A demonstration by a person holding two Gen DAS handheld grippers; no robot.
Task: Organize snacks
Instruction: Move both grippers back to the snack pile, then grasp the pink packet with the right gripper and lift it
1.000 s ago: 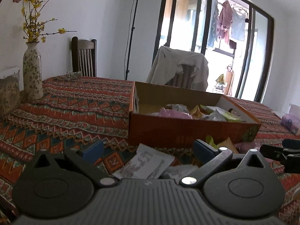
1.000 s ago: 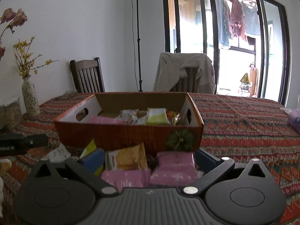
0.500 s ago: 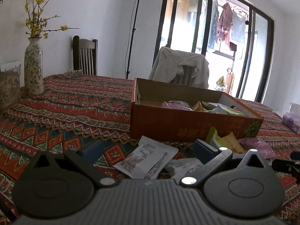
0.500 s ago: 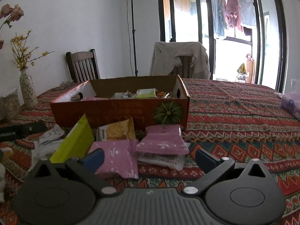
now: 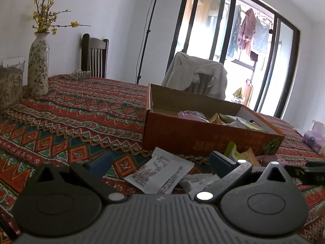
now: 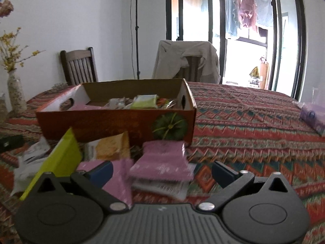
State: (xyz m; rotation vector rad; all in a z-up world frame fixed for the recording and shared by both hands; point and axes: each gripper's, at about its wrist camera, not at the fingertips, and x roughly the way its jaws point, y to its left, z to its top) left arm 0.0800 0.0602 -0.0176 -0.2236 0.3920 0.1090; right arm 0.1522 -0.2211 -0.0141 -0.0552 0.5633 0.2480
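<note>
Pink packets lay lower centre betw right gripper's spread fingers, left gripper also apart; pickup step, next needs closing, then box.

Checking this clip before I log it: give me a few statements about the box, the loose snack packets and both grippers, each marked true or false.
1. The orange cardboard box already holds some snacks. True.
2. The right gripper is shut on a pink packet. False: its jaws are open, and the pink packet lies on the tablecloth between them.
3. A white printed packet lies on the cloth in front of the open left gripper. True.
4. The box lies tipped on its side. False: it sits upright, open top up.
5. A yellow-green packet lies outside the box. True.
</note>
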